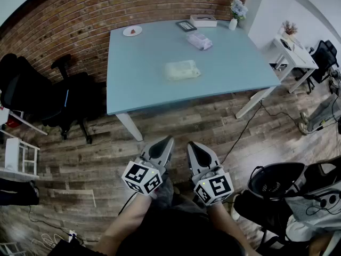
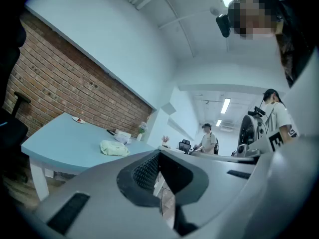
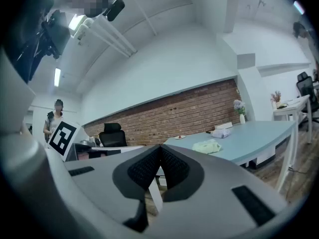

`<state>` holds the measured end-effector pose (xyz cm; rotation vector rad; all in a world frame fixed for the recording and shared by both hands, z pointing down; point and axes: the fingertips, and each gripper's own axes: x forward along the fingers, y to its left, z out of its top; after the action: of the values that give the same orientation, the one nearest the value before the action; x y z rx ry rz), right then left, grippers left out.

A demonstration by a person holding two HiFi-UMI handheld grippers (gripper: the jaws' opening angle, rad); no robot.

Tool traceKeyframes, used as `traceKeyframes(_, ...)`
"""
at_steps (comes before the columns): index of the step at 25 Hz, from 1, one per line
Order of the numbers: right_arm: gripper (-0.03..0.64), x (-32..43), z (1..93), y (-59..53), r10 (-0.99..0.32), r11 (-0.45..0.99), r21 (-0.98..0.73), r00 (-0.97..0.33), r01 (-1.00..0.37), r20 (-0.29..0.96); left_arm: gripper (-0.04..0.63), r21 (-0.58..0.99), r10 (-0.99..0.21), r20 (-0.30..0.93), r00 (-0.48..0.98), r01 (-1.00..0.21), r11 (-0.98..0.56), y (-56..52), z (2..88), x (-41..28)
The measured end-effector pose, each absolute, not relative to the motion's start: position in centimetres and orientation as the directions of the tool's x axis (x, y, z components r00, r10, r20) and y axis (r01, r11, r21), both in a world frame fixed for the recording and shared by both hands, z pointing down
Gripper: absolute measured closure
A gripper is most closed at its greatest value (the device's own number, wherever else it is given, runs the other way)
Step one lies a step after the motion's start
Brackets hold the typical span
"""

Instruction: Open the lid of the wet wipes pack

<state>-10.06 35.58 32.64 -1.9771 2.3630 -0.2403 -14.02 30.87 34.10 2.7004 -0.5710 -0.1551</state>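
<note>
Approach step, by the look of it, with nothing touched yet. Carrying the left gripper [image 1: 168, 141] and right gripper [image 1: 192, 146] side by side, near, over the wood floor [image 1: 96, 159], both with jaws pressed together and empty. Eyeing the wet wipes pack [image 1: 182, 70], lying far off at the middle of the blue table [image 1: 133, 89]. Next up, probably: stepping in, parting the jaws, pinning the pack, catching the lid's edge.

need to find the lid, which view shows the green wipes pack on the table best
The head view: it looks down on the wipes pack, showing its whole top. The left gripper view shows the wipes pack small and side-on; the right gripper view shows the wipes pack likewise.
</note>
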Motion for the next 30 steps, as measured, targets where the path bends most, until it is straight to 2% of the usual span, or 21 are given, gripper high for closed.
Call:
traceKeyframes(12,0.597,-7.4,33.6,33.1,-0.983,0.16,-0.123,-0.169,-0.979,0.069,0.583,0.367,-0.431,-0.035,0.902,-0.39,-0.845,28.3,34.9,-11.1)
traceKeyframes(30,0.597,-0.2,35.6,18.4,-0.971,0.159,-0.162,-0.184,-0.974,0.155,0.583,0.395,-0.409,0.018,0.912,-0.383,-0.835,14.2,36.6,-3.3)
